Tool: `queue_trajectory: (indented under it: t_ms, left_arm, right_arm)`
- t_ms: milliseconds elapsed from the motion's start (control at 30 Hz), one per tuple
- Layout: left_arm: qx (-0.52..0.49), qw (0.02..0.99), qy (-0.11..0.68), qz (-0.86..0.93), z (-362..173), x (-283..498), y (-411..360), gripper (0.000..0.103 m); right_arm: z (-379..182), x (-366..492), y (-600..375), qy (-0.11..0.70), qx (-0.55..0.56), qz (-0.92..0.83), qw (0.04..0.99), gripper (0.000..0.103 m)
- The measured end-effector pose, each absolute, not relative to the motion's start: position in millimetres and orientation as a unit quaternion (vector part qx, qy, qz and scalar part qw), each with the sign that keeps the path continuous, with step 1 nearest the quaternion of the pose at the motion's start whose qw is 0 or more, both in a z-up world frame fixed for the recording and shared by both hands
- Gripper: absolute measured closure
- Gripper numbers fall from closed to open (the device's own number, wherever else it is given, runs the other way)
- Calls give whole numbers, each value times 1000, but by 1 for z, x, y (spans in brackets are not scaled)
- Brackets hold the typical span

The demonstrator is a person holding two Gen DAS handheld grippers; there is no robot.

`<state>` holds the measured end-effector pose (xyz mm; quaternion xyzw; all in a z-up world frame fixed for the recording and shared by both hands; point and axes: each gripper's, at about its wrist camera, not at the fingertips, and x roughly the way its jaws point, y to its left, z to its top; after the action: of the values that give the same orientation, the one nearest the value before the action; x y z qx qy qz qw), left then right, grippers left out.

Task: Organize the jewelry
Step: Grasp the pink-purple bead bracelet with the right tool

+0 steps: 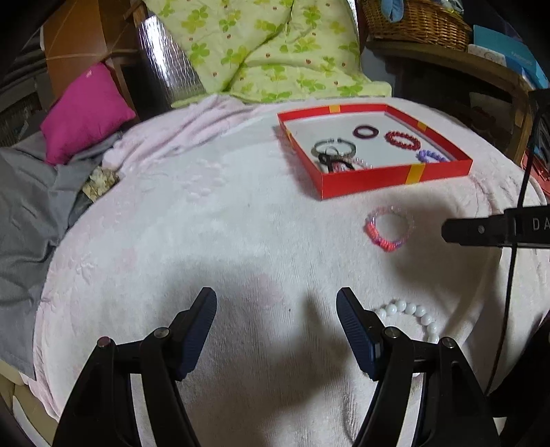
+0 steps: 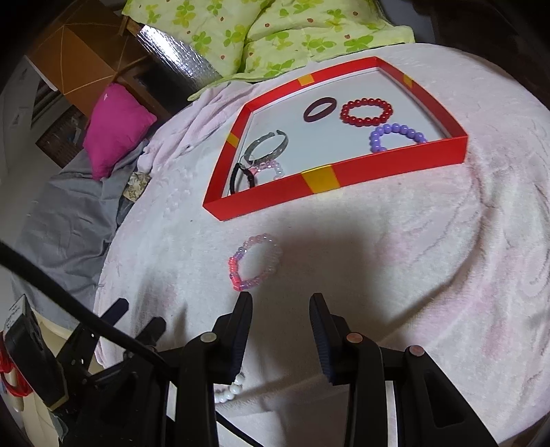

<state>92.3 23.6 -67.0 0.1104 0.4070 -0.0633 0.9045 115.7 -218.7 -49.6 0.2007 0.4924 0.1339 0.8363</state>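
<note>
Here, a pink and purple beaded bracelet point(image 2: 254, 263) lies flat on the pale pink blanket point(image 2: 395, 275), just in front of the red tray point(image 2: 343, 178) and outside it. The right gripper point(image 2: 280, 299) hovers over the blanket with its jaws spread apart and holding nothing; its left fingertip point(image 2: 244, 302) is just beside the near edge of that bracelet. Inside the tray rest a dark maroon bangle point(image 2: 319, 109), a red beaded bracelet point(image 2: 367, 110), a purple beaded bracelet point(image 2: 395, 137), a silver cuff bangle point(image 2: 267, 148), a black hair tie point(image 2: 242, 177) and a pale pink beaded bracelet point(image 2: 271, 168), the last three bunched in the near left corner. The left gripper point(image 1: 276, 299) is also wide open and empty above the blanket, with a white bead bracelet point(image 1: 412, 316) lying partly hidden beside its right finger. Beyond the blanket sit a magenta cushion point(image 1: 86, 113), a green clover-print quilt point(image 1: 268, 48) and a wicker basket point(image 1: 416, 20).
</note>
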Motion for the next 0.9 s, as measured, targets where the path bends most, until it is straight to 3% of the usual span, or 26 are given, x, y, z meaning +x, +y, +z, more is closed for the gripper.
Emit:
queue_trajectory:
  t_ms: [533, 667, 767, 900]
  left_arm:
    - [113, 874, 454, -128, -84, 87, 12, 30]
    - [113, 869, 463, -135, -88, 88, 9, 30]
    - [114, 867, 466, -138, -89, 88, 6, 30]
    - [123, 864, 468, -141, -92, 87, -1, 30]
  right_arm:
    - [-63, 152, -185, 481, 150, 102, 858, 67]
    - [-65, 153, -180, 477, 107, 80, 869, 87]
    - [-64, 150, -185, 478, 100, 77, 869, 93]
    - [-63, 145, -206, 484, 123, 71, 863, 94]
